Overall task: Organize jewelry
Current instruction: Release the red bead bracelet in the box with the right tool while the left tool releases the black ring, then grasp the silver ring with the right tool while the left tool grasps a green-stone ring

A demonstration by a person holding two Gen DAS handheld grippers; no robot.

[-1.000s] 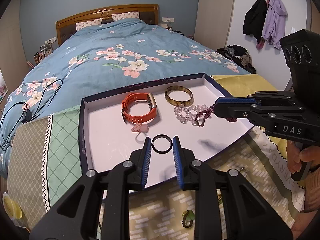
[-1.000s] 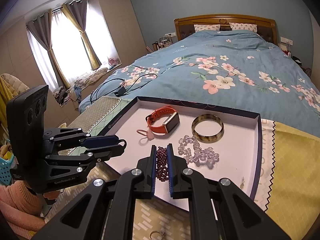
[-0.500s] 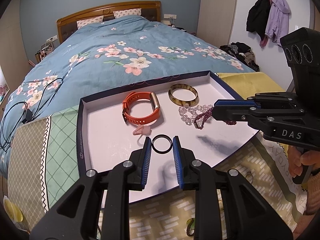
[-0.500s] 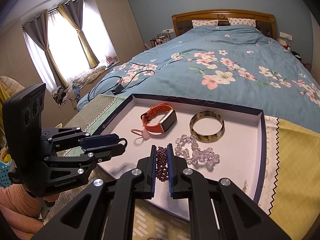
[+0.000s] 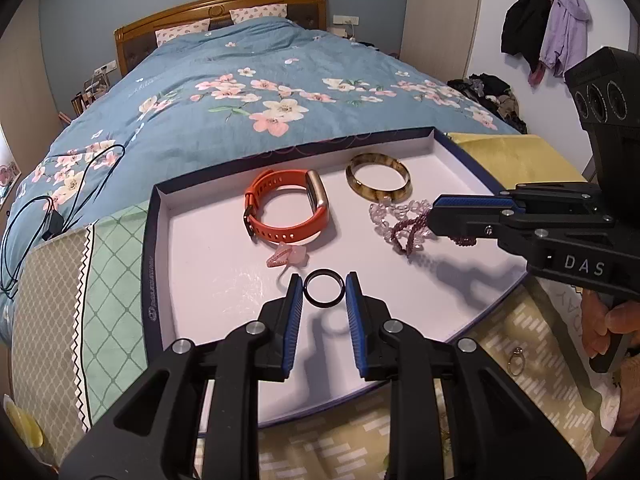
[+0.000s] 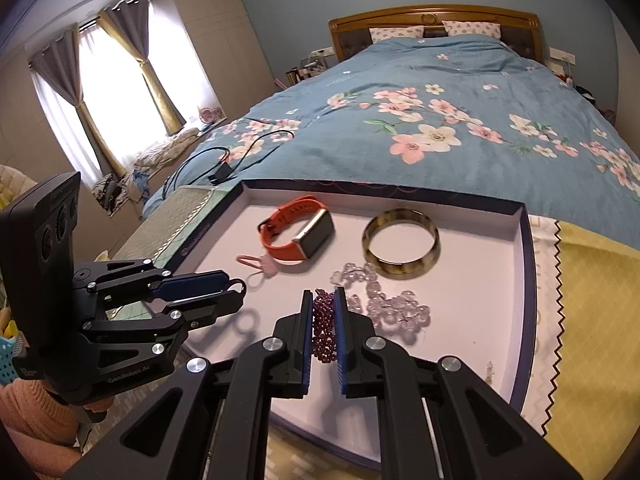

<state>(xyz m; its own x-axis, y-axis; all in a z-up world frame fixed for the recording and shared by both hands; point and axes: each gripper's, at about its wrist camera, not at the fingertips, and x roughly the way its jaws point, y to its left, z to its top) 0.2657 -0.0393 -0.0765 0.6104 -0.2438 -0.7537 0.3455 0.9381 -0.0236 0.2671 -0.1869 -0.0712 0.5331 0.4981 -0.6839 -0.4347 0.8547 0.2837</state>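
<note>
The left gripper (image 5: 323,295) pinches a black ring (image 5: 323,289) edge-on between its jaws, above the tray (image 5: 152,248) near 6 o'clock. The right gripper (image 6: 323,318) has its jaws closed on a purple bead bracelet (image 6: 323,326) beside the clear bead bracelet (image 6: 384,300) at about 4 o'clock. Risks: the thin ring could slip and roll off, and the purple loop could snag the clear beads and drag them.
</note>
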